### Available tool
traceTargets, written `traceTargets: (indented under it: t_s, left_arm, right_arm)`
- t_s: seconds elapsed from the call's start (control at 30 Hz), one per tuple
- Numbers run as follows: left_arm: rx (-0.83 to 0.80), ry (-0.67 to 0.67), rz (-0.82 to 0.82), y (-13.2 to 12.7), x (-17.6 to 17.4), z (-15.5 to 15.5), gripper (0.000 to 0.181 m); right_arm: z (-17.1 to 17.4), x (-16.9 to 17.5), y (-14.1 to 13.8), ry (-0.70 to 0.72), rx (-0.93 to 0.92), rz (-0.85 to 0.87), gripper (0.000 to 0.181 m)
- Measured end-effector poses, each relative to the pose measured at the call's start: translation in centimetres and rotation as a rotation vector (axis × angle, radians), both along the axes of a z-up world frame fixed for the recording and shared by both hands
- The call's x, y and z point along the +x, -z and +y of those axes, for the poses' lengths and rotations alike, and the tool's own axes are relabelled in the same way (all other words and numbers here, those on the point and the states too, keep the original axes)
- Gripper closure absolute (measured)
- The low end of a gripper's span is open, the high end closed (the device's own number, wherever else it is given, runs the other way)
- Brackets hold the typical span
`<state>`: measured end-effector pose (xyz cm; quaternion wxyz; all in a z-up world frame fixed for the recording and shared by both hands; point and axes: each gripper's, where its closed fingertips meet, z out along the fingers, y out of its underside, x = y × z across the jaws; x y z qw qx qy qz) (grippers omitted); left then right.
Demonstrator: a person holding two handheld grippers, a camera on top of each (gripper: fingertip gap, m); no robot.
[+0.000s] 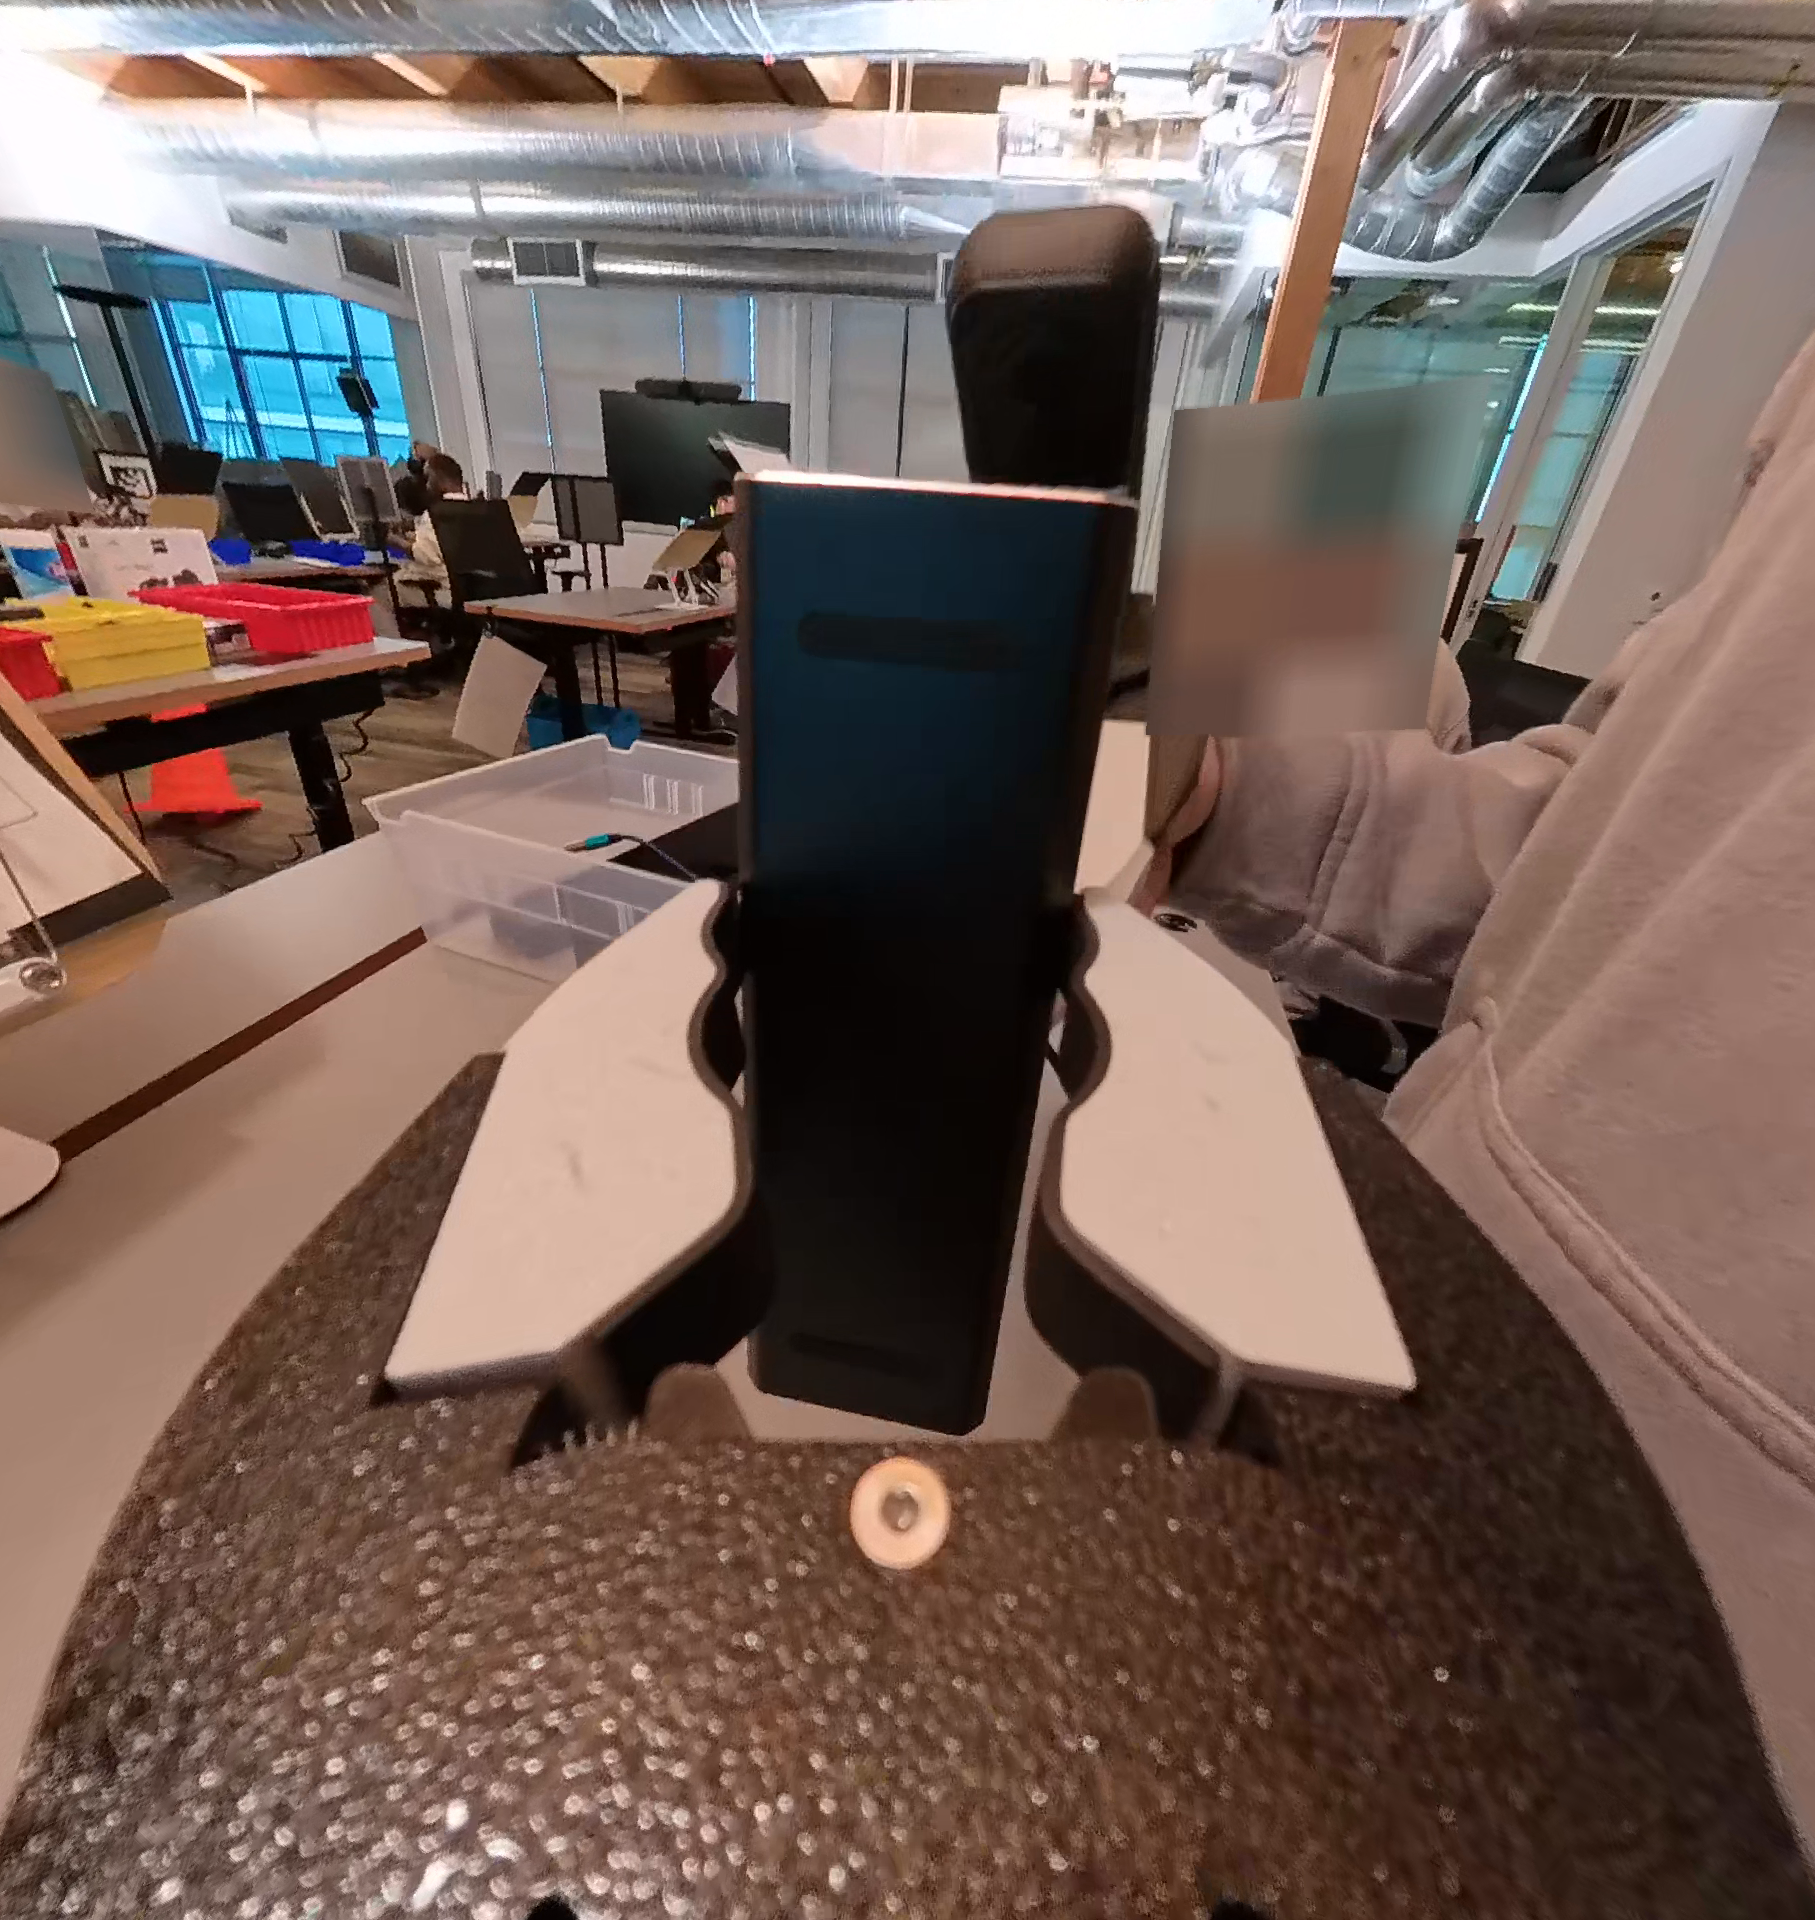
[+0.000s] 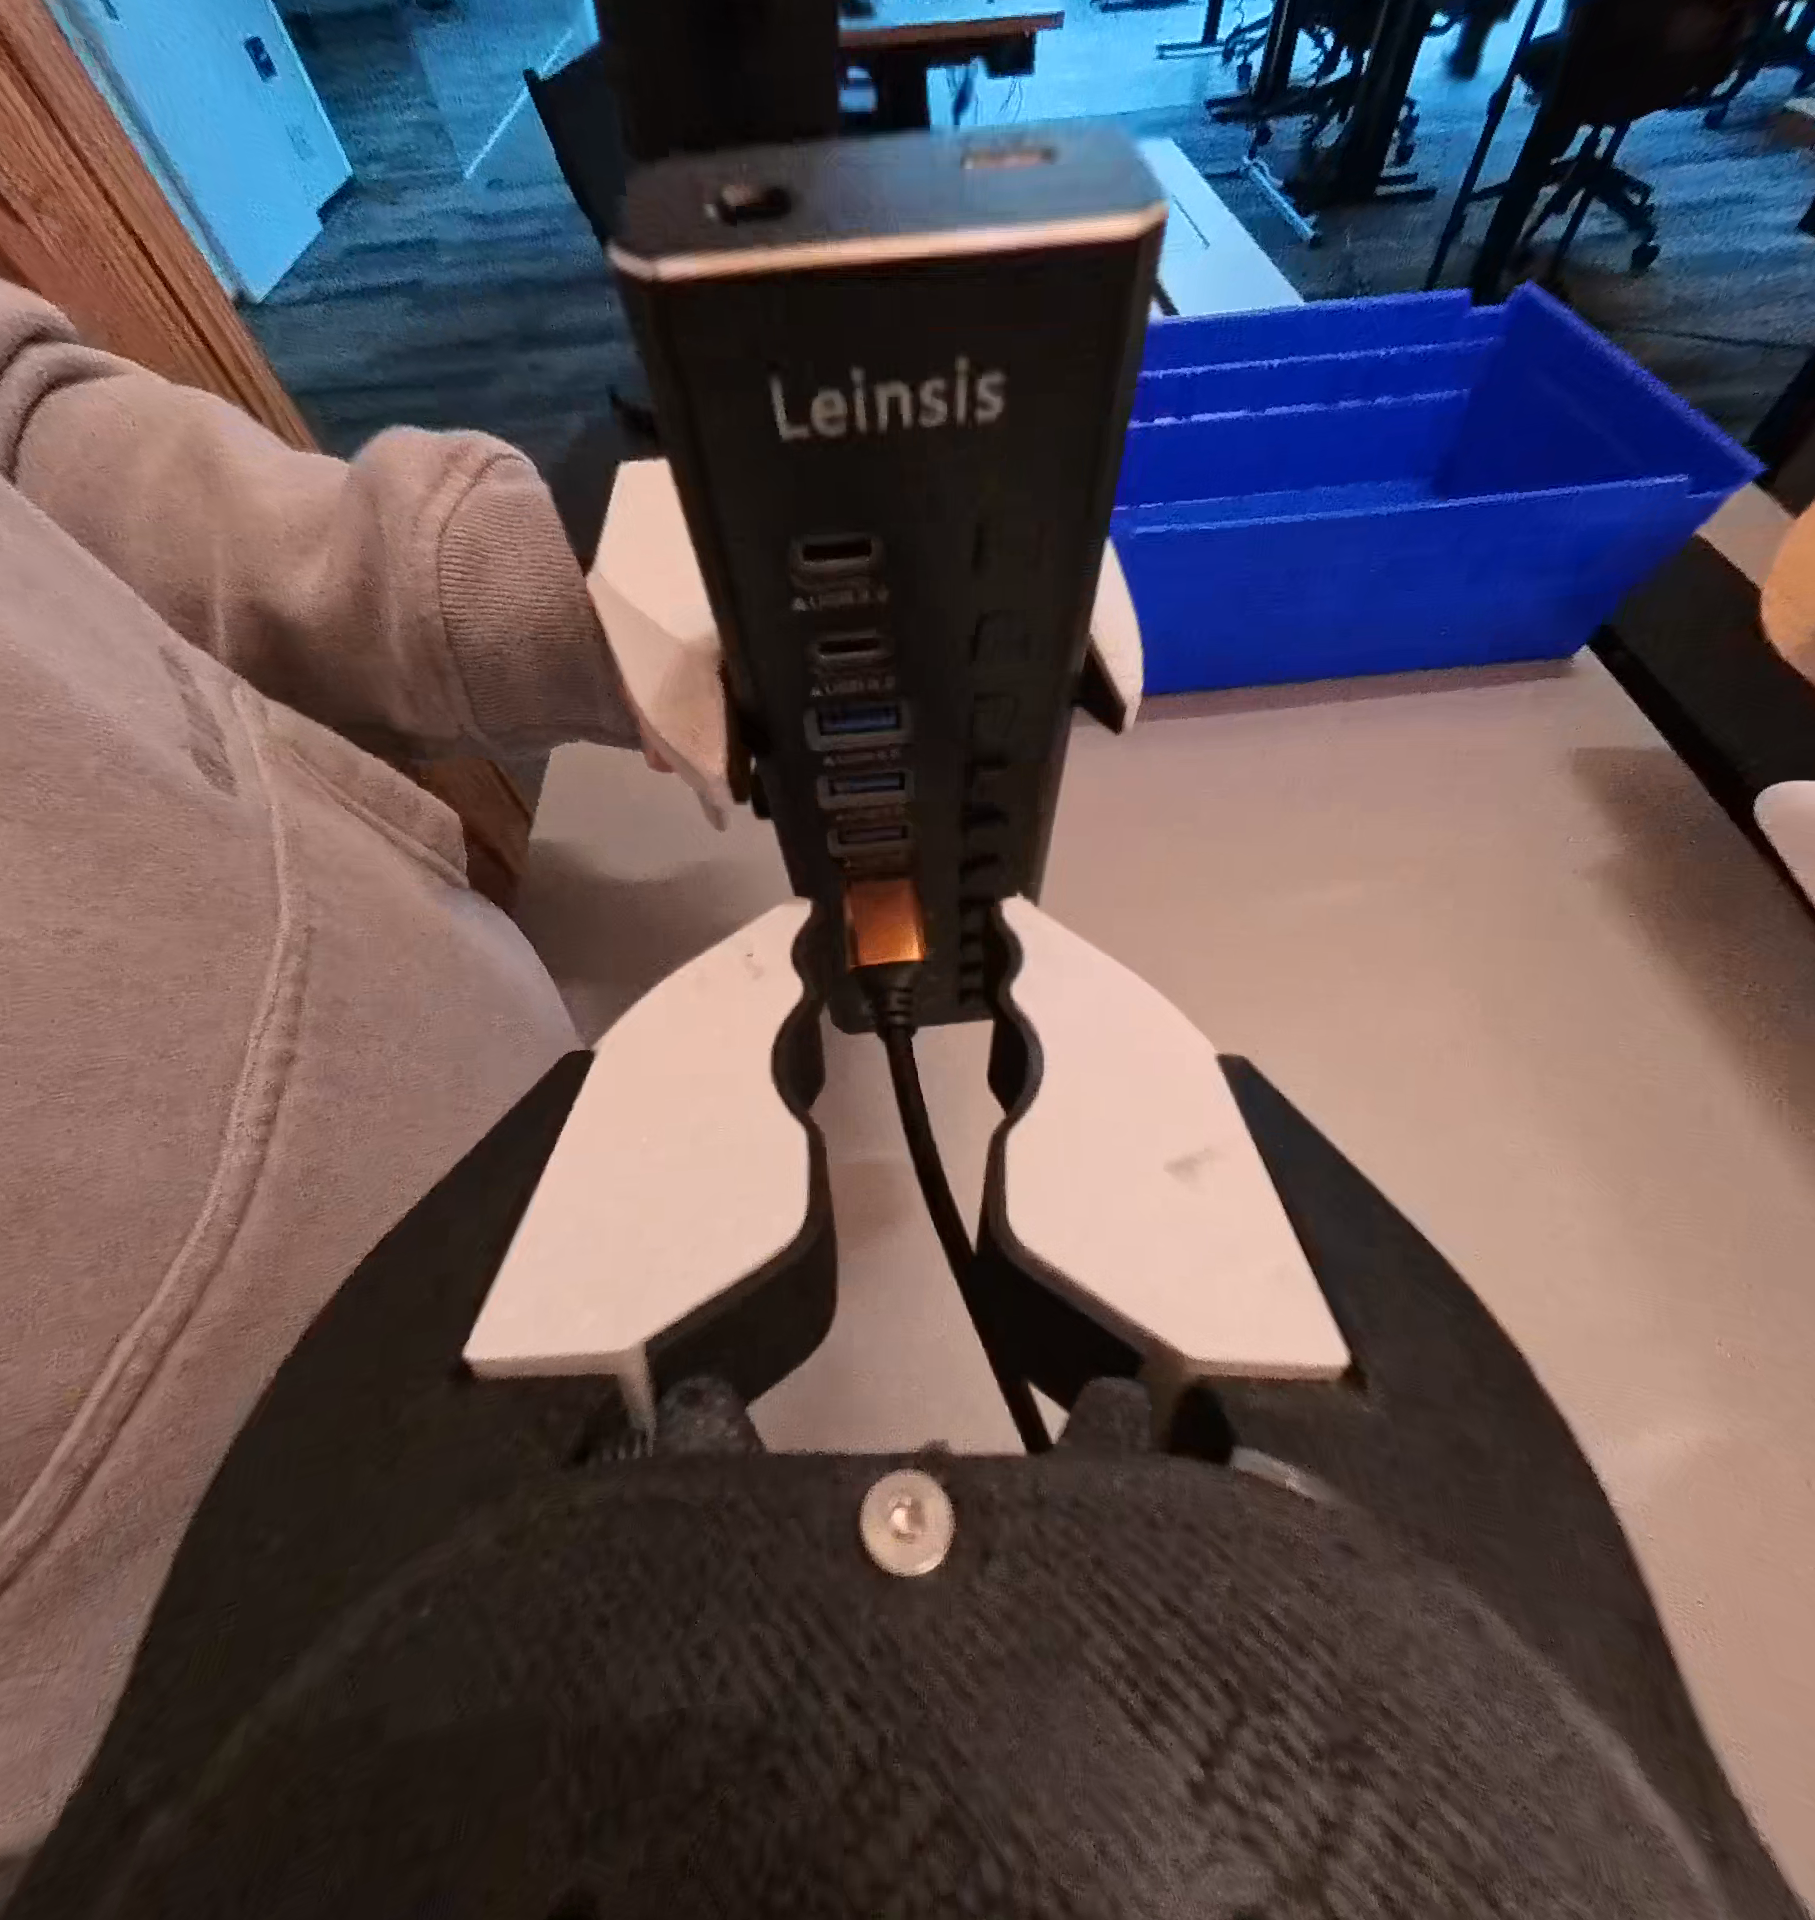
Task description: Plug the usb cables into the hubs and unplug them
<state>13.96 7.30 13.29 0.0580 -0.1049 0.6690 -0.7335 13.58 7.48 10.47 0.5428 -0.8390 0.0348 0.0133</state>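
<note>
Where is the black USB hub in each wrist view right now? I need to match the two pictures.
Left wrist view: USB hub at centre, standing upright, clamped between the left gripper fingers, plain back toward the camera.
Right wrist view: hub at upper centre, port side toward the camera, orange plug in its lowest port.
Shared landmark: the person's beige sleeve.

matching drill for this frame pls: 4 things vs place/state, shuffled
Things:
1. hub
2. orange plug
3. blue bin
4. clear tray

Place or state:
A. behind the hub on the table, right wrist view
B. clamped in the left tongs
C. seated in the hub's lowest visible port, between the open right tongs
D. on the table left of the hub, left wrist view

Pairs: 1-B, 2-C, 3-A, 4-D
</note>
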Motion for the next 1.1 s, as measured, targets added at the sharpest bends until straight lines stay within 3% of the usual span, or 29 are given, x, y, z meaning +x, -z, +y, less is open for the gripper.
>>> traceTargets:
  t_s: [0.07, 0.5, 0.77, 0.87, 1.1]
  left_arm:
    - [-0.014, -0.001, -0.003, -0.2, -0.1, 0.1, 0.123]
    - [-0.011, 0.046, -0.027, -0.1, -1.1, -0.3, 0.123]
    - [-0.02, 0.088, 0.077, 1.1, -0.9, -0.7, 0.109]
    - [0.064, 0.06, 0.065, 2.8, -0.4, -1.2, 0.114]
    - [0.294, -0.032, 0.01, 4.2, 0.6, -1.3, 0.119]
  right_arm:
    - [0.4, -0.3, 0.5, -0.016, -0.016, 0.002, 0.162]
    - [0.0, -1.5, 0.3, -0.012, -0.01, -0.024, 0.166]
    - [-1.0, -0.9, -0.4, 0.0, 0.065, -0.023, 0.166]
    - [-0.6, -1.5, -0.1, -0.03, 0.083, 0.008, 0.166]
    - [-1.0, -0.6, 1.1, 0.041, 0.024, 0.065, 0.161]
